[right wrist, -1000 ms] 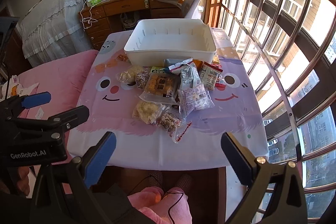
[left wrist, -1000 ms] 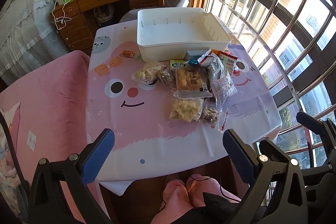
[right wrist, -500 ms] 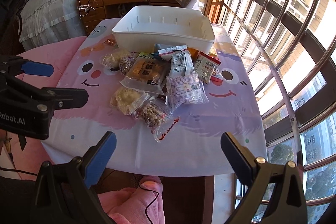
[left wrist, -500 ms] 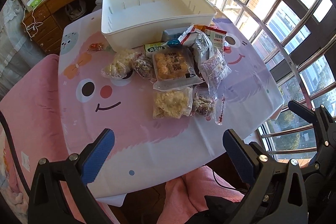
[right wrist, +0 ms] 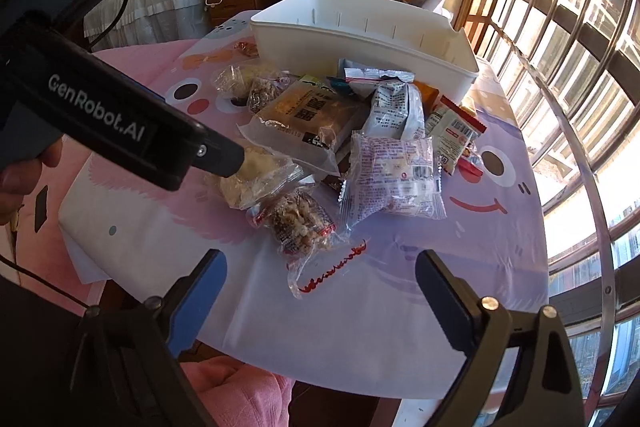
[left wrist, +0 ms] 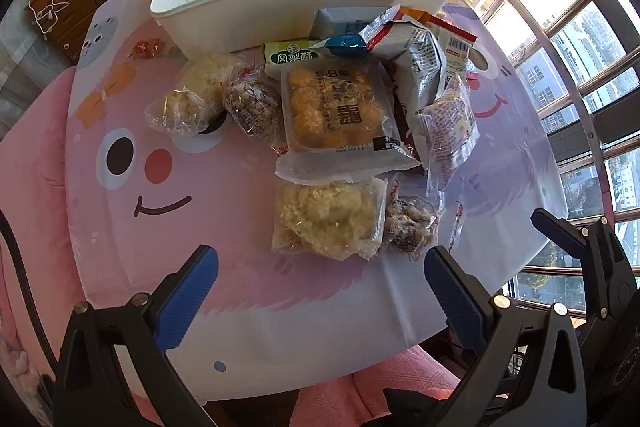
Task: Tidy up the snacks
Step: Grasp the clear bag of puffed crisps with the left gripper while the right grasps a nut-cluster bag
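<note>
we've got the left gripper [left wrist: 320,283] over the near edge of the table, jaws spread wide w/ nothing between them, blue pads just short of the pale crumbly snack bag [left wrist: 326,217]. the right gripper [right wrist: 320,279] is wide too, though its jaws have just been closing a little – nothing sits between them; the clear bag of dark nut clusters [right wrist: 298,219] lies just ahead of its pads.

the snack pile sits mid-table on the pink-and-lilac cartoon tablecloth [left wrist: 160,211]. a large pack of golden pastries [left wrist: 336,107] lies in the centre, its near edge overlapping the crumbly bag. to its left we see another pale crumbly bag [left wrist: 192,99] touching a dark cluster bag [left wrist: 252,105]. a green-and-white pineapple cake bar [left wrist: 292,57] is tucked at the pack's far edge. silver-grey pouches [left wrist: 424,67] and a clear pack w/ red print [right wrist: 396,177] lie on the window side.

the white storage bin [left wrist: 248,3] stands at the far side, touching the pile – no snack shows inside it. a small red-orange candy [left wrist: 146,47] lies apart, near the bin's left corner.
</note>
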The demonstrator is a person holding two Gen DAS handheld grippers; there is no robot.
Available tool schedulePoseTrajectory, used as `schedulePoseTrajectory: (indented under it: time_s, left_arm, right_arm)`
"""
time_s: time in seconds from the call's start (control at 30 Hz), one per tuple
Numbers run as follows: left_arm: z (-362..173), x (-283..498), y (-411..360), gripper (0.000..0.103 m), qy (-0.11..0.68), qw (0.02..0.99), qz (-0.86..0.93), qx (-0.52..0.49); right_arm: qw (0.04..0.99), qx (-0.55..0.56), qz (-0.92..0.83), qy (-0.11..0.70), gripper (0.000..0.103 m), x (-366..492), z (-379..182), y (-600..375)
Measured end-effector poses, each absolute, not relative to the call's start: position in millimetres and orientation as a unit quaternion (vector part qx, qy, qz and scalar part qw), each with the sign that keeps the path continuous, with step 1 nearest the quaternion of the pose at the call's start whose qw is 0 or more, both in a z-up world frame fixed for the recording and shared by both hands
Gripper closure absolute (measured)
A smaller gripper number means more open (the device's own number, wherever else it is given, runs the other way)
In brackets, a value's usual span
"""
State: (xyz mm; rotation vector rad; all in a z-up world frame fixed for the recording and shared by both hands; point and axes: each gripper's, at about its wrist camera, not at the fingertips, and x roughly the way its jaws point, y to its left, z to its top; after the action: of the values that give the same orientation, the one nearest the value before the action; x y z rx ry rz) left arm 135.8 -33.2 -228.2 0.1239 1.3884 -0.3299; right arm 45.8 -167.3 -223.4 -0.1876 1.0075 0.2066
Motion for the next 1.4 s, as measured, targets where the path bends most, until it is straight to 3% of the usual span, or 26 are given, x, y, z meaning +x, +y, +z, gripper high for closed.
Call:
schedulePoseTrajectory:
  time_s: [0.4, 0.67, 0.87, 1.33, 1.4]
  left_arm:
    - [-282.6, 164.1, -46.6, 0.002, 0.688, 0.712, -0.121, 0.069]
    - [-306.0, 173.8, -56.2, 0.006, 0.706, 0.695, -0.116, 0.067]
    - [-314.5, 195.7, -61.5, 0.006, 0.713, 0.69, -0.114, 0.052]
    - [-332.4, 212.7, -49.3, 0.03, 0.729, 0.676, -0.106, 0.041]
    - [-335.1, 217.8, -49.2, 0.034, 0.729, 0.675, -0.102, 0.043]
  right_arm:
    - [0.836, -0.105, 0.179, 0.507, 0.029, 76.0, -265.1, -155.6]
    - [0.826, -0.101, 0.205, 0.515, 0.039, 86.5, -276.6, -148.1]
    - [0.826, -0.104, 0.217, 0.509, 0.039, 90.6, -279.1, -146.2]
    - [0.814, -0.125, 0.23, 0.519, 0.046, 96.4, -271.9, -134.3]
    - [0.812, -0.126, 0.227, 0.522, 0.051, 99.1, -270.4, -133.0]
